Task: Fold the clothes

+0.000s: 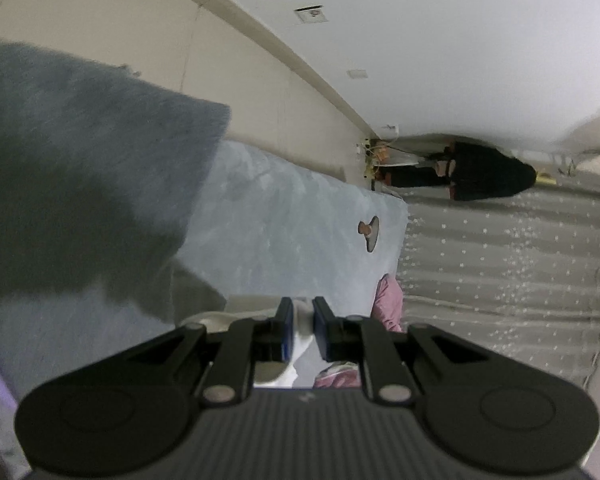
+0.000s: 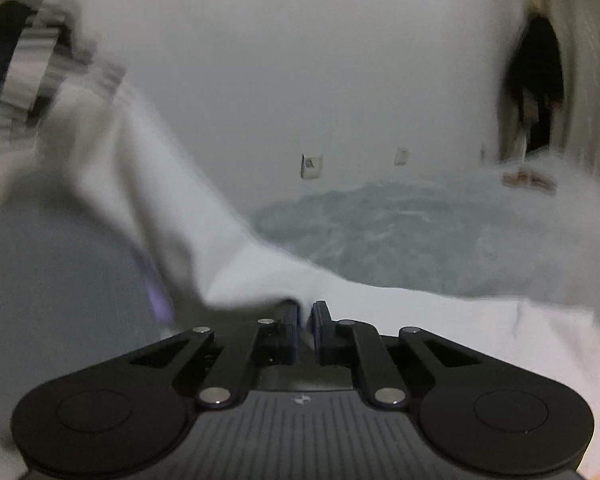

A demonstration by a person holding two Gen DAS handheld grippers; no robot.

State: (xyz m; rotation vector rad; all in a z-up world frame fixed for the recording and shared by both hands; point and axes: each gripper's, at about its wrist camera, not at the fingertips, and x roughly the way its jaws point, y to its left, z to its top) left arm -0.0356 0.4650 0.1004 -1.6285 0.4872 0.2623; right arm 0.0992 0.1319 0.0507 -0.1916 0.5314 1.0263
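While pinched in each nearly closed hand-held gripper [image 1: 303, 306] [image 2: 305, 307], white garment [image 2: 228, 240], blurred, stretched, rumpled.

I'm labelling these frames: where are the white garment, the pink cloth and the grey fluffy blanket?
White garment [image 2: 260, 276]: right wrist view, fold ahead of the fingers.
Pink cloth [image 1: 389, 302]: left wrist view, its bunched middle.
Grey fluffy blanket [image 1: 80, 152]: left wrist view, its broad face.
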